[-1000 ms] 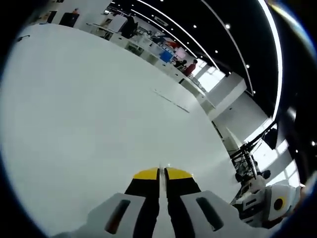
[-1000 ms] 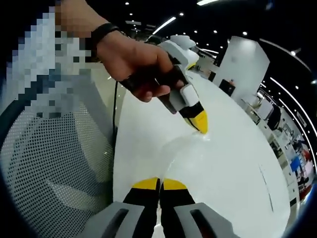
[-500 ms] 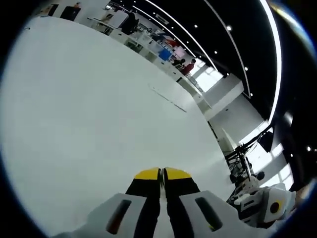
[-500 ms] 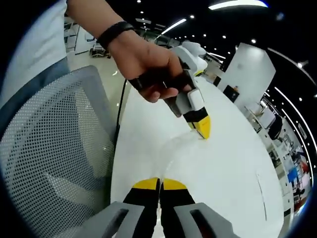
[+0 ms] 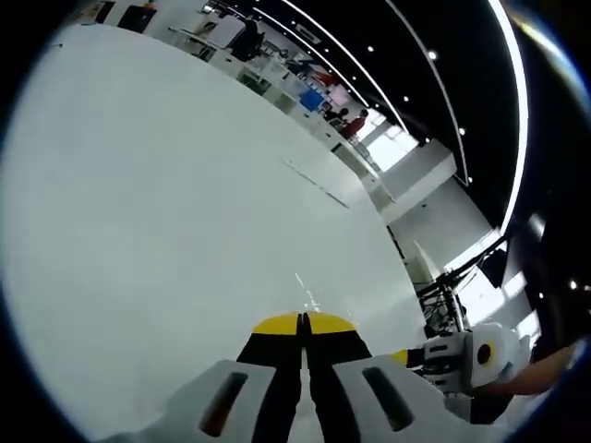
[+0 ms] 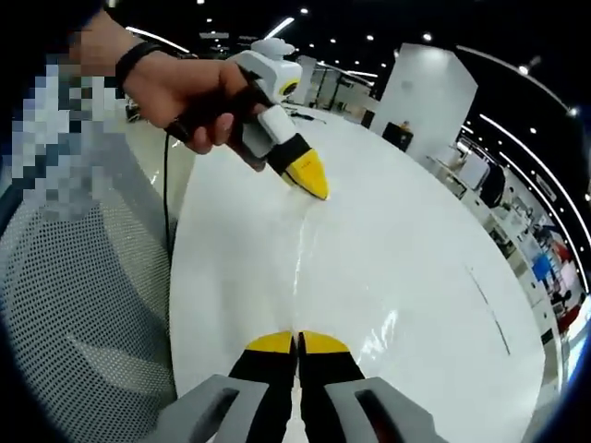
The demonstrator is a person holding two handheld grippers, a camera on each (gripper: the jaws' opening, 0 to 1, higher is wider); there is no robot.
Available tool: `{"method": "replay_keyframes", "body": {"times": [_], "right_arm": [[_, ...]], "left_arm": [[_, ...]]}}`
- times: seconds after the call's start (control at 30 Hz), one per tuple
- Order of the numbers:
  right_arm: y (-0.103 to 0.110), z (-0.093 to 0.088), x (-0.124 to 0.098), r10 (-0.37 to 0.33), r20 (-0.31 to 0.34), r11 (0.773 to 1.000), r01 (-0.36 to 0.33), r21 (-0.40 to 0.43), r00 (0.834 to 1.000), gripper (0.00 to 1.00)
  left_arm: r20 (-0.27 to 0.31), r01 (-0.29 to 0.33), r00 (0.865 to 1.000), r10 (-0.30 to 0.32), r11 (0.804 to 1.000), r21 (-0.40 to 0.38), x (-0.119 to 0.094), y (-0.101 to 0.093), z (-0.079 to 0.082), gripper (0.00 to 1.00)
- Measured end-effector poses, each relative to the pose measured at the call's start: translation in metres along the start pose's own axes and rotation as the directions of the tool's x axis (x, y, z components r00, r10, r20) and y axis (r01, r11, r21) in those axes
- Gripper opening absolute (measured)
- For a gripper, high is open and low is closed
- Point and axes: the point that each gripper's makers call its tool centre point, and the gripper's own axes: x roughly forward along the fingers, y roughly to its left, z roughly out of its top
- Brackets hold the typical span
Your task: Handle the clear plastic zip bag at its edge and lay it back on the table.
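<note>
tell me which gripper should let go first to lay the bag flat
Probably the right. The bag stretches over the table between both shut grippers. The left gripper has its tip down at the far edge near the table. The right gripper holds the near edge, so it could lower and release first.

My clear zip bag (image 6: pixel 309 277) barely reads against the white table (image 6: pixel 416 268), its far outline by the table edge lost; where my right gripper (image 6: pixel 297 343) bites it is hidden, and people beyond the table (image 5: pixel 138 185) are too small to tell
</note>
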Motion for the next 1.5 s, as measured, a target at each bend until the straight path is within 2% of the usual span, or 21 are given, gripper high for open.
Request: {"method": "replay_keyframes", "body": {"times": [0.43,0.77,0.9,1.07,1.17,1.3,1.47,1.5], "right_arm": [[-0.024,-0.013,0.006,-0.026,-0.053,0.999,0.028,0.030,0.998,0.00],[-0.043,-0.018,0.008,-0.063,-0.089,0.996,0.068,0.051,0.994,0.00],[-0.054,-0.016,0.008,-0.081,-0.093,0.994,0.088,0.068,0.992,0.02],[-0.058,-0.013,0.010,-0.057,-0.074,0.992,0.065,0.112,0.996,0.08],[-0.060,-0.012,0.008,-0.051,-0.053,0.991,0.057,0.121,0.997,0.20],[-0.054,-0.012,0.006,-0.030,-0.035,0.991,0.034,0.126,0.999,0.26],[-0.047,0.008,0.002,-0.038,0.029,0.991,0.034,0.132,0.999,0.27],[-0.040,0.018,0.002,-0.031,0.051,0.992,0.024,0.127,0.998,0.27]], "left_arm": [[-0.026,0.002,1.000,-0.003,1.000,-0.025,-0.005,0.001,-0.015,0.00],[-0.049,0.022,0.999,-0.024,0.999,-0.028,-0.011,-0.008,-0.030,0.00],[-0.029,0.005,1.000,-0.006,0.999,-0.031,-0.009,-0.002,-0.032,0.00],[-0.006,-0.034,0.999,0.034,0.998,-0.054,-0.008,0.002,-0.029,0.00],[-0.003,-0.046,0.999,0.046,0.997,-0.059,-0.008,0.002,-0.029,0.00],[-0.003,-0.056,0.998,0.056,0.997,-0.057,-0.006,0.000,-0.028,0.00],[-0.018,-0.065,0.998,0.064,0.997,-0.046,0.000,-0.001,-0.027,0.00],[-0.021,-0.067,0.998,0.066,0.997,-0.046,0.002,0.000,-0.026,0.00]]}}
